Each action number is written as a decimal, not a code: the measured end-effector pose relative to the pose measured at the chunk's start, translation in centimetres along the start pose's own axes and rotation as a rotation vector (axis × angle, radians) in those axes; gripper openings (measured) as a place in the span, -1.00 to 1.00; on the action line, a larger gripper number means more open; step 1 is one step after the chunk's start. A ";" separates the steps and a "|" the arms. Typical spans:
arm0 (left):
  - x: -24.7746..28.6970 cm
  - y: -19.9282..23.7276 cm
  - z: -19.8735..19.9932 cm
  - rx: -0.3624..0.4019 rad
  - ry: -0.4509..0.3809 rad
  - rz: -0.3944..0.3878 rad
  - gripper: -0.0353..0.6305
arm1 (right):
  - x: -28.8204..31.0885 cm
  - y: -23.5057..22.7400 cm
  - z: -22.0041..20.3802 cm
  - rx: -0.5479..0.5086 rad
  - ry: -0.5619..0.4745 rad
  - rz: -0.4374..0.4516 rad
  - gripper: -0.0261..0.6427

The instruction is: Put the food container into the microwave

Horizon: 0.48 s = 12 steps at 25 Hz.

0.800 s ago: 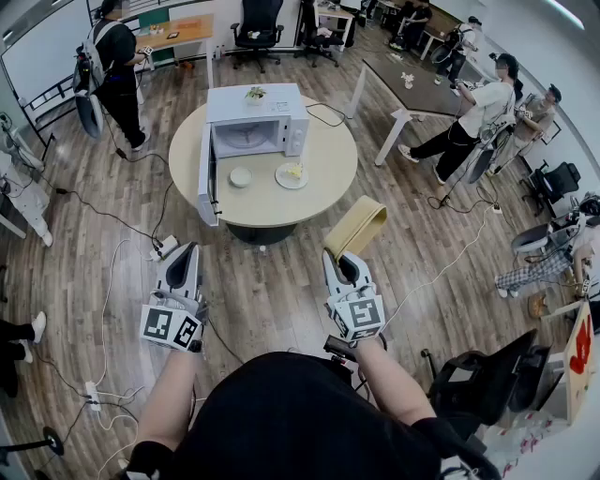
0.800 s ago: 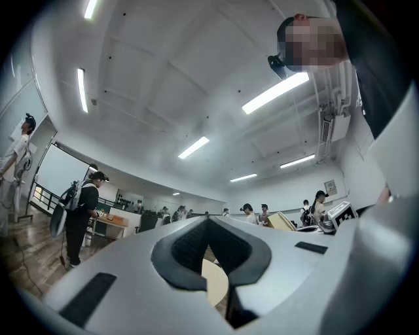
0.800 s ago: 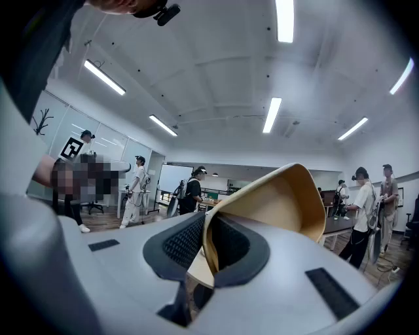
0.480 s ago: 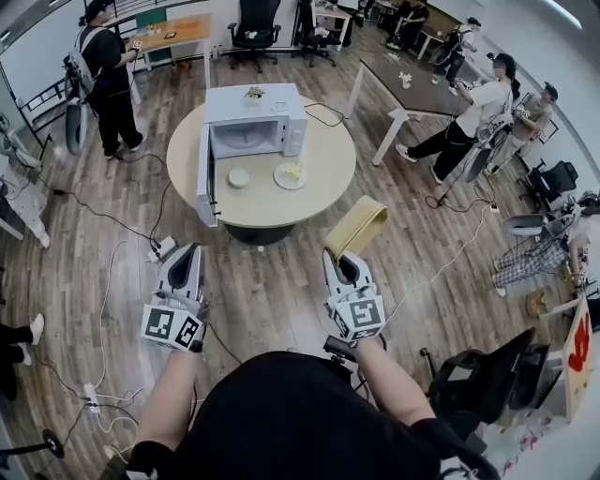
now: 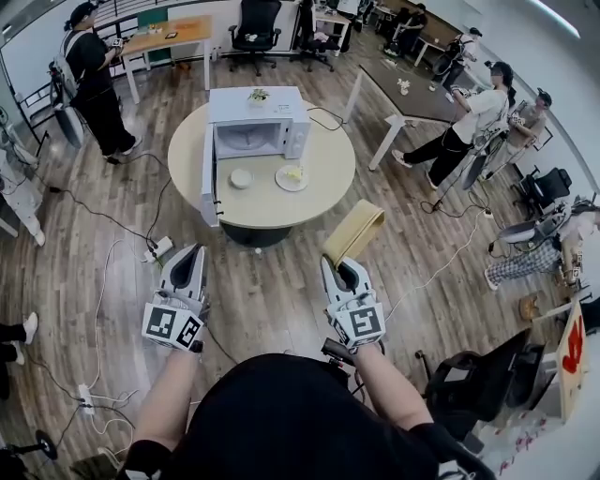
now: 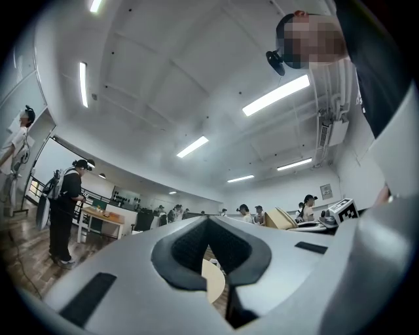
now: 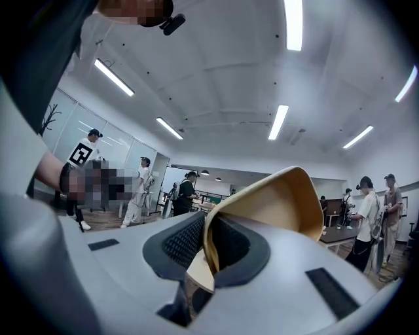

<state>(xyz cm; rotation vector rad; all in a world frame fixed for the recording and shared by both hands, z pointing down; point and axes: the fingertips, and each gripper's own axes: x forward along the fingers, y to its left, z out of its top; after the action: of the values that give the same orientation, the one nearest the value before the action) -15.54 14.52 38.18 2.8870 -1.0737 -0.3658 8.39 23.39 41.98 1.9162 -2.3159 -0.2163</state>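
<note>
Little has shifted since a moment ago, so the carry is only begun: the right gripper [image 5: 341,266] still pinches the rim of the tan food container [image 5: 356,228] at centre frame, well short of the open microwave [image 5: 255,120] at upper centre, its long axis slanting from the jaws toward upper right, while the left gripper [image 5: 190,255] is pressed together, empty.

Probably an office, desks [image 5: 171,34], swivel chairs [image 5: 255,22]
</note>
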 end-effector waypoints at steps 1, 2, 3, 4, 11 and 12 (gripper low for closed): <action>-0.3 0.1 0.0 -0.003 0.001 -0.004 -0.84 | -0.1 0.4 0.1 0.001 0.003 -0.002 -0.77; -0.5 0.2 -0.1 -0.007 0.001 -0.008 -0.84 | -0.3 0.8 0.1 0.001 0.005 -0.006 -0.77; -0.7 0.3 -0.1 -0.011 0.000 -0.012 -0.84 | -0.4 1.1 0.3 0.000 0.006 -0.013 -0.77; -0.9 0.5 -0.1 -0.014 0.000 -0.015 -0.84 | -0.5 1.4 0.3 -0.002 0.006 -0.020 -0.77; -3.0 1.6 0.2 -0.032 -0.005 -0.040 -0.84 | -2.5 4.0 1.0 -0.007 0.002 -0.071 -0.77; -3.3 1.6 0.1 -0.034 -0.004 -0.047 -0.84 | -2.8 4.3 1.0 -0.002 0.004 -0.078 -0.77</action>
<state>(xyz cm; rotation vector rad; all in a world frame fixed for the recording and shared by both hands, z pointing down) -18.97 15.46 38.91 2.8875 -0.9918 -0.3882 4.61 26.94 41.77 2.0064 -2.2401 -0.2220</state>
